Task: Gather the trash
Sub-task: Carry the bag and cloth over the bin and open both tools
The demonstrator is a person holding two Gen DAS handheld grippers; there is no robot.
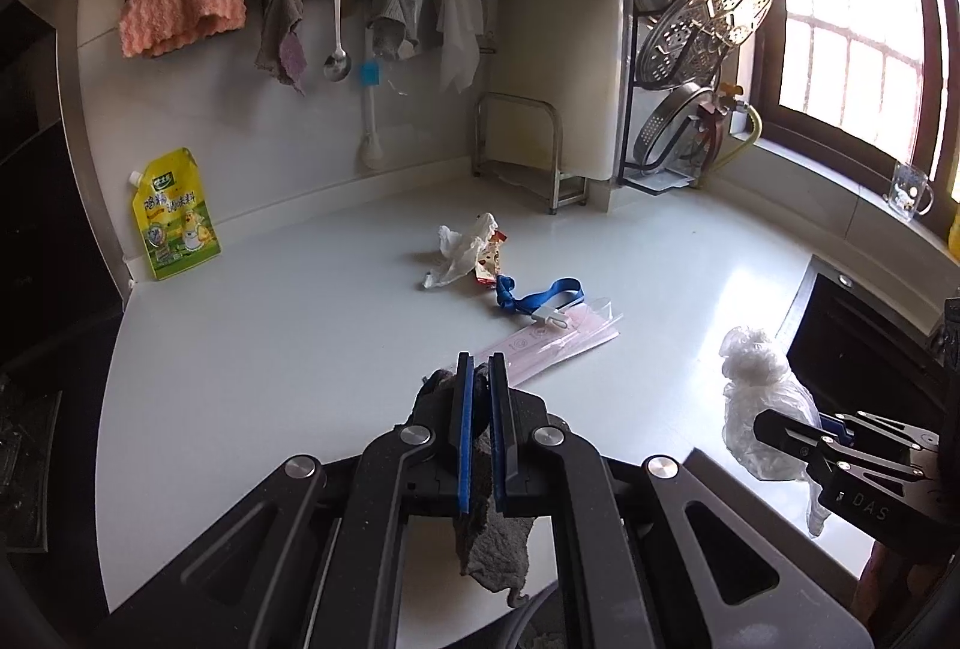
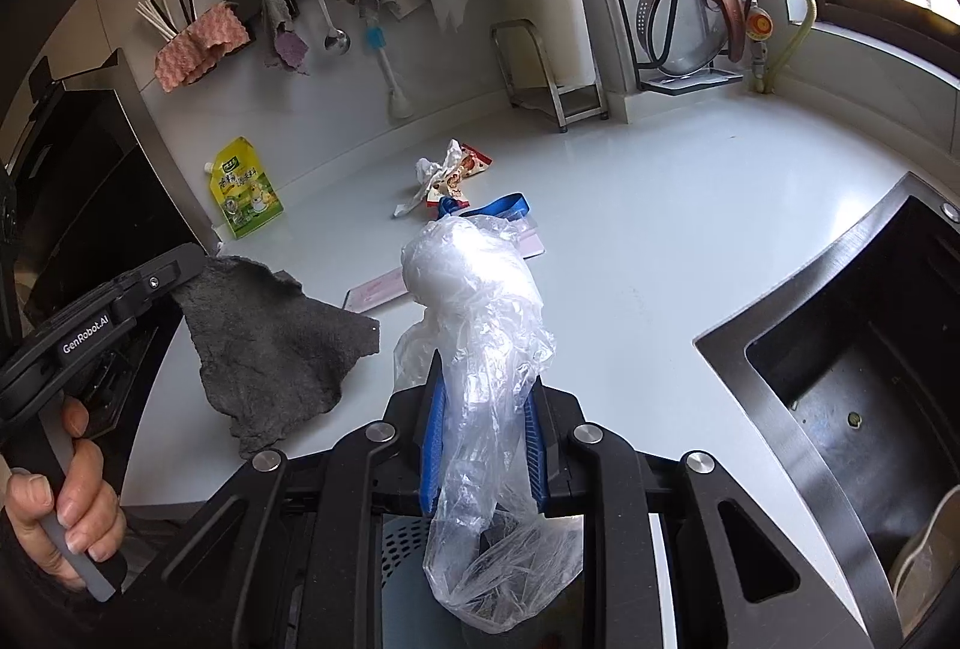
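The left hand-held gripper (image 1: 480, 367) has its jaws pressed nearly together on a dark grey rag (image 1: 498, 541), which hangs down below the blue pads; in the right wrist view the same rag (image 2: 276, 349) dangles from that tool at nine o'clock, with a person's hand (image 2: 60, 505) around its handle. The right hand-held gripper (image 2: 483, 397) is narrowly parted, clamped on a crumpled clear plastic bag (image 2: 474, 289) that bulges above the fingers and trails below them. Out on the white table (image 1: 270, 349), at about twelve o'clock from the left tool, more trash lies together: a pink flat packet (image 1: 558, 343), just beyond it a blue ribbon (image 1: 540, 295), then a crumpled white tissue (image 1: 462, 247) touching a red-printed snack wrapper (image 1: 489, 265). A yellow-green pouch (image 1: 174, 217) leans against the wall at ten o'clock. At three o'clock from the right tool, the dark sink (image 2: 840, 385) is sunk into the table; its basin looks mostly bare.
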